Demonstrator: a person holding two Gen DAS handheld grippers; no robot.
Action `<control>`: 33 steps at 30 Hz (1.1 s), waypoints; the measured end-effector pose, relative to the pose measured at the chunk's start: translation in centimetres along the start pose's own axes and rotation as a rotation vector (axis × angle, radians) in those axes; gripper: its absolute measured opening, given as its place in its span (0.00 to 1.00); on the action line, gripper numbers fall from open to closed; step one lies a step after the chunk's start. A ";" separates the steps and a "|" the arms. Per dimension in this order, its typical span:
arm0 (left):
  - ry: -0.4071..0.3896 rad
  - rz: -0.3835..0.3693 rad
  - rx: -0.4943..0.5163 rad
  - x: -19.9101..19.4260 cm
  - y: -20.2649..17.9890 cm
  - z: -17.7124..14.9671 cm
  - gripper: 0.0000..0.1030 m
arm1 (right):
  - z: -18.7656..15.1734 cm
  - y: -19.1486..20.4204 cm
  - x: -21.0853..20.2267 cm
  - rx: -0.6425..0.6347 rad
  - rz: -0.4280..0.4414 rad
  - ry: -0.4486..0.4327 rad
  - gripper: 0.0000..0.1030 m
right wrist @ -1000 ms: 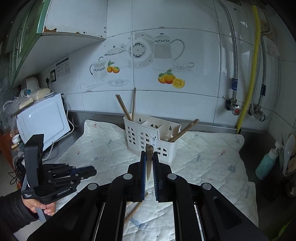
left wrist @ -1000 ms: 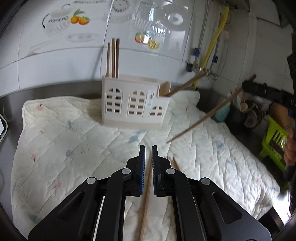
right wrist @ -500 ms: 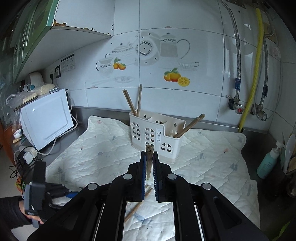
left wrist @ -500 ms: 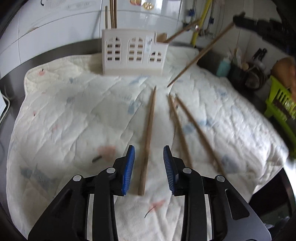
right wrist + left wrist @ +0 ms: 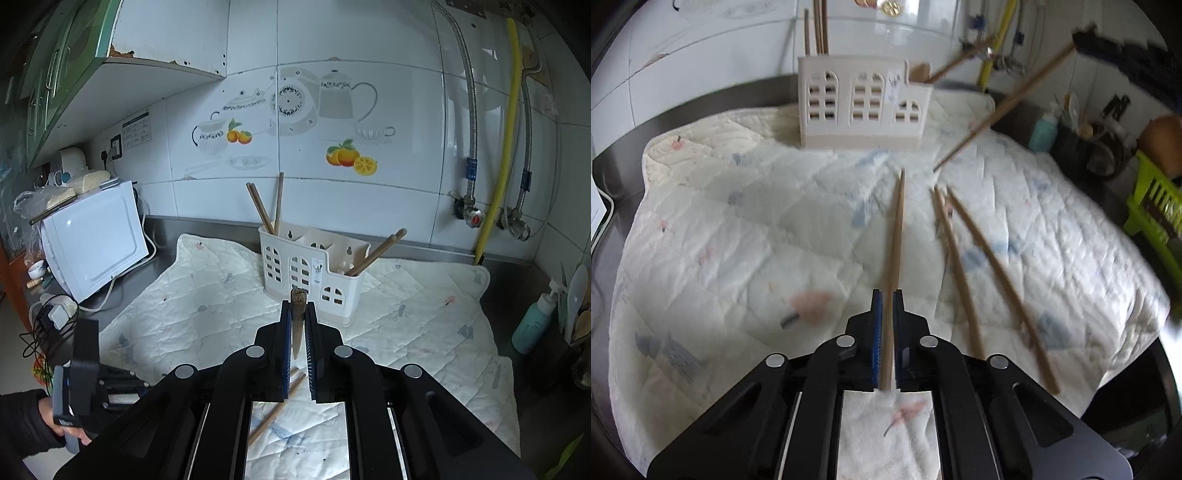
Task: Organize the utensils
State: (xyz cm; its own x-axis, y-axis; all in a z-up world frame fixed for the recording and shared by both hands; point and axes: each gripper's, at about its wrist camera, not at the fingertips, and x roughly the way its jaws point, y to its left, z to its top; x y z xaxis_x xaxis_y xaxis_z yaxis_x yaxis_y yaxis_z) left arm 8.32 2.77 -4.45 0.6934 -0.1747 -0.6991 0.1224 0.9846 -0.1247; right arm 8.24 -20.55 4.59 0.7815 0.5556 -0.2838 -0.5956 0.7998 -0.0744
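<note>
Chopstick: long thin brown wooden chopstick [image 5: 894,236] lies on the white quilted cloth [image 5: 746,229], pointing at the white plastic utensil caddy [image 5: 862,107].
Left gripper [image 5: 887,306]: jaws have just closed on that stick's near end.
Right gripper [image 5: 297,314]: clamped on another wooden chopstick [image 5: 298,314], held above the cloth.
Loose: 2 more chopsticks [image 5: 979,273] just beside.
Handling: probably light, stiff, smooth; an end grip may let it droop or swivel.
</note>
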 end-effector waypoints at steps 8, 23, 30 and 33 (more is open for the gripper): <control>-0.029 -0.044 0.016 -1.2 -0.2 2.2 0.04 | 0.6 -0.2 -0.3 0.006 0.002 -0.020 0.07; 0.079 0.008 0.062 1.6 -0.6 -2.1 0.07 | 0.1 0.1 0.4 0.003 0.012 0.000 0.07; 0.028 -0.004 0.033 0.4 -0.5 -0.6 0.05 | 0.2 -0.1 0.2 0.011 0.012 -0.011 0.07; -0.033 -0.004 0.014 -0.9 -0.3 0.9 0.05 | 0.4 -0.3 0.0 0.015 0.010 -0.018 0.07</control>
State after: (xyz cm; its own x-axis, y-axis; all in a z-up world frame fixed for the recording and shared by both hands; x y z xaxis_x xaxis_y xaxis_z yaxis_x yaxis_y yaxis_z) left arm 8.27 2.64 -3.15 0.7159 -0.1788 -0.6750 0.1348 0.9839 -0.1176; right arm 8.51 -20.64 5.03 0.7790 0.5674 -0.2669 -0.6006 0.7975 -0.0577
